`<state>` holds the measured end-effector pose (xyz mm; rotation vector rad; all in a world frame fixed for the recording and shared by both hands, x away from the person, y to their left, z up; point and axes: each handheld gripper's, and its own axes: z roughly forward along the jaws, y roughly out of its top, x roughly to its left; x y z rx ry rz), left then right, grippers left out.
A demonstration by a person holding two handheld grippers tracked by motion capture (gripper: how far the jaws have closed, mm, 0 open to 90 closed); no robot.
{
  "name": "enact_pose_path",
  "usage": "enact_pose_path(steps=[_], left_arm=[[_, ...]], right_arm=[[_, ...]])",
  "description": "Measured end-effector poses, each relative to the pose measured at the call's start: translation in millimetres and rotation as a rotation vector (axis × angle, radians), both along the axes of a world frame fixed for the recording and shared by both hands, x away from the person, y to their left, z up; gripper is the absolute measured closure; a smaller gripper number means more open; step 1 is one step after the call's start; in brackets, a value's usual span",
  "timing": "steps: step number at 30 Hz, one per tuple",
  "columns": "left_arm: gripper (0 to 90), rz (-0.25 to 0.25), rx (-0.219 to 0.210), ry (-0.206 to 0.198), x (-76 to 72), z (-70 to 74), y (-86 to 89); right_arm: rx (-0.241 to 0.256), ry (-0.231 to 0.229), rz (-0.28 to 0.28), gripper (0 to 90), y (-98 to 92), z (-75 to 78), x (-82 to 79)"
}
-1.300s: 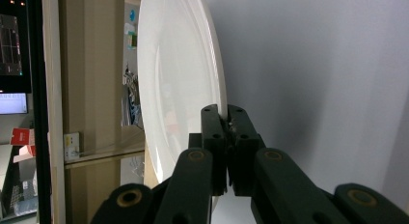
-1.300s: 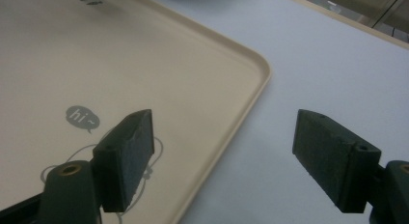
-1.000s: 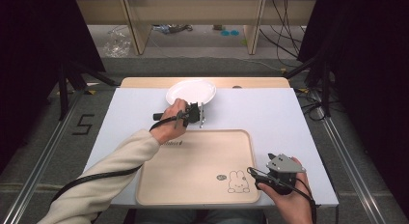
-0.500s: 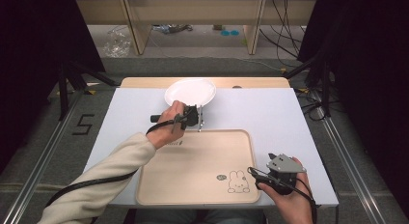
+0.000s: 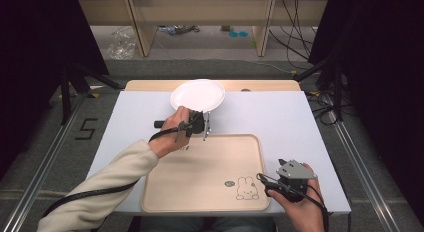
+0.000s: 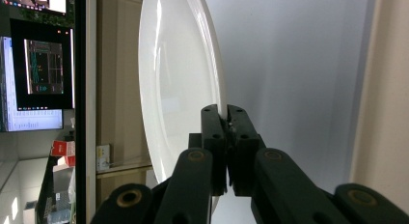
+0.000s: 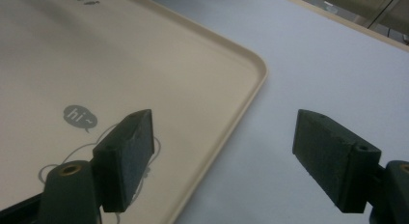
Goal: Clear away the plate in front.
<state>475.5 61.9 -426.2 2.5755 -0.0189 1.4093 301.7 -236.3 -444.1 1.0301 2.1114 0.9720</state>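
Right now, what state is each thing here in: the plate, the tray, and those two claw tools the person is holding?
White plate: pinched at its near rim by the left gripper, empty.
Tray: lying flat on the table, nothing in it, rabbit drawing near one corner.
Left gripper: jaws shut on the plate's rim.
Right gripper: jaws wide open, holding nothing, astride the tray's edge.

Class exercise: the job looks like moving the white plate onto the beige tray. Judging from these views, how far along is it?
Done: the left tool is shut on the near rim of the white plate. In hand: the plate sits just beyond the beige tray; whether it is lifted is unclear. Left: carrying it over and setting it down, probably. The right tool waits open over the tray's corner.
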Motion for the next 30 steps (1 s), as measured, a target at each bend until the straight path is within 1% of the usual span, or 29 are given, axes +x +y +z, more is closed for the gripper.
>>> enact_pose_path(steps=[1, 2, 3, 5, 6, 7, 9, 10, 11, 12, 13, 14, 16, 17, 23, 26, 28, 30], left_arm=[[87.3, -0.002, -0.003, -0.001, -1.0, 0.5, -0.1], [87.3, -0.004, 0.002, -0.007, -2.3, 0.9, -0.1], [87.3, -0.006, -0.007, -0.008, -3.6, 1.0, 0.0], [87.4, -0.011, 0.007, -0.014, -5.4, 2.6, -0.1], [87.3, -0.01, -0.004, -0.016, -6.6, 3.3, 0.1], [87.3, -0.014, 0.002, -0.024, -7.1, 4.6, 0.3], [87.3, -0.011, -0.007, -0.028, -8.6, 5.8, 0.6], [87.3, -0.012, -0.004, -0.026, -9.5, 6.5, 0.7], [87.3, -0.023, 0.006, -0.04, -10.3, 8.7, 0.7], [87.3, -0.017, -0.015, -0.03, -11.5, 7.7, 1.1], [87.3, -0.024, -0.002, -0.037, -12.2, 9.0, 1.0], [87.3, -0.02, -0.012, -0.034, -13.6, 9.1, 1.1], [87.3, -0.021, -0.007, -0.039, -15.4, 10.0, 1.2], [87.3, -0.021, -0.012, -0.037, -15.8, 9.9, 1.2], [87.3, -0.024, -0.003, -0.038, -19.8, 10.4, 1.7], [87.3, -0.028, -0.001, -0.048, -23.0, 11.4, 2.0], [87.3, -0.031, -0.002, -0.054, -24.8, 11.6, 2.0], [87.4, -0.033, 0.005, -0.057, -26.7, 12.8, 1.9]], right_arm=[[0.0, 0.0, 0.002, 23.6, 0.0, 0.0, 0.0], [0.0, -0.001, 0.002, 23.5, -0.1, 0.0, 0.0], [0.0, 0.0, 0.001, 23.6, -0.2, 0.1, 0.0], [0.001, -0.001, -0.001, 23.6, -0.3, 0.1, -0.1], [0.0, -0.002, 0.0, 23.6, -0.3, 0.1, -0.1], [-0.001, -0.001, 0.001, 23.6, -0.4, 0.2, -0.2], [-0.002, -0.001, 0.0, 23.6, -0.4, 0.2, -0.3], [-0.001, -0.001, 0.001, 23.6, -0.4, 0.2, -0.3], [0.0, -0.001, 0.001, 23.6, -0.3, 0.2, -0.4], [-0.002, -0.001, 0.002, 23.6, -0.3, 0.2, -0.3], [-0.001, 0.0, 0.001, 23.6, -0.3, 0.2, -0.3], [-0.001, -0.001, 0.001, 23.6, -0.2, 0.1, -0.2], [-0.004, -0.001, 0.002, 23.6, -0.3, 0.1, -0.2], [-0.004, -0.001, 0.002, 23.6, -0.3, 0.1, -0.2], [-0.003, 0.0, 0.002, 23.6, -0.3, 0.2, -0.3], [0.0, 0.006, 0.001, 23.6, -0.1, 0.1, -0.6], [-0.003, 0.0, 0.002, 23.6, -0.2, 0.2, -0.5], [-0.001, 0.004, 0.001, 23.6, -0.1, 0.3, -0.9]])
